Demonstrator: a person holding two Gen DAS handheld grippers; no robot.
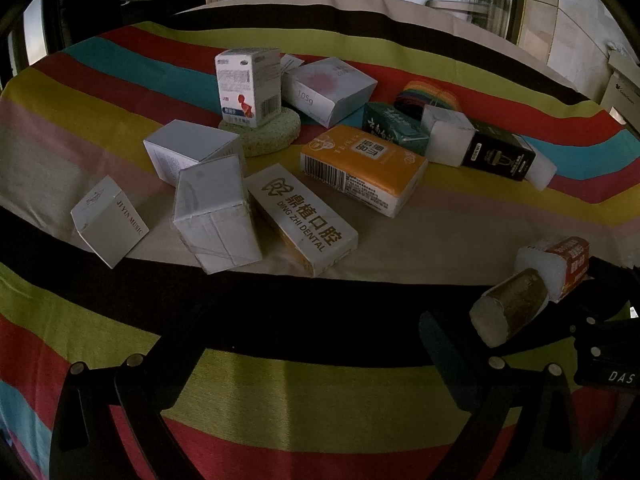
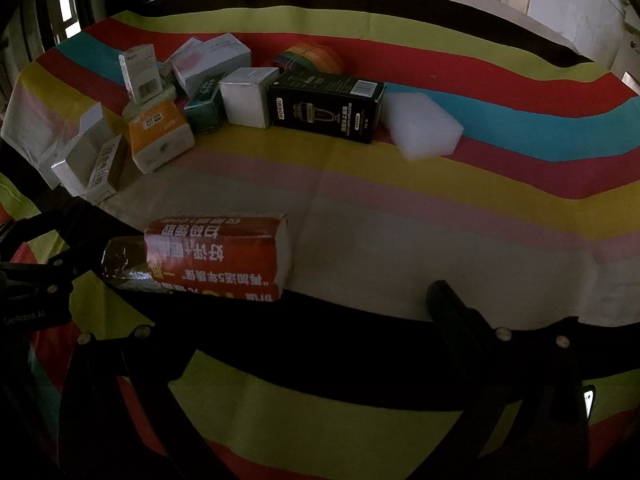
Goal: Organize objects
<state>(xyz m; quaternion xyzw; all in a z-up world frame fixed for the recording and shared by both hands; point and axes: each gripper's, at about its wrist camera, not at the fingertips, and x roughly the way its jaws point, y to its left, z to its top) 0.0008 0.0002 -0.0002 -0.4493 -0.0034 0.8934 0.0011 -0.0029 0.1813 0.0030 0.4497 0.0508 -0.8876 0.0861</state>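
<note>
Left wrist view: the left gripper (image 1: 316,344) stands spread and empty; the red box (image 1: 560,268) lies off its right finger, right of the orange box (image 1: 362,168).

Right wrist view: the right gripper (image 2: 316,308) is spread, and the red box (image 2: 218,258) lies by its left finger, nearer than the orange box (image 2: 160,140).

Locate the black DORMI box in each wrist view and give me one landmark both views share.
Left wrist: the black DORMI box lies at right of centre, behind the orange tissue pack, a white cube against its left end.
Right wrist: the box lies upper centre, the white sponge at its right end.
Shared landmark: the red-wrapped package, near right in the left view, near left in the right view.
</note>
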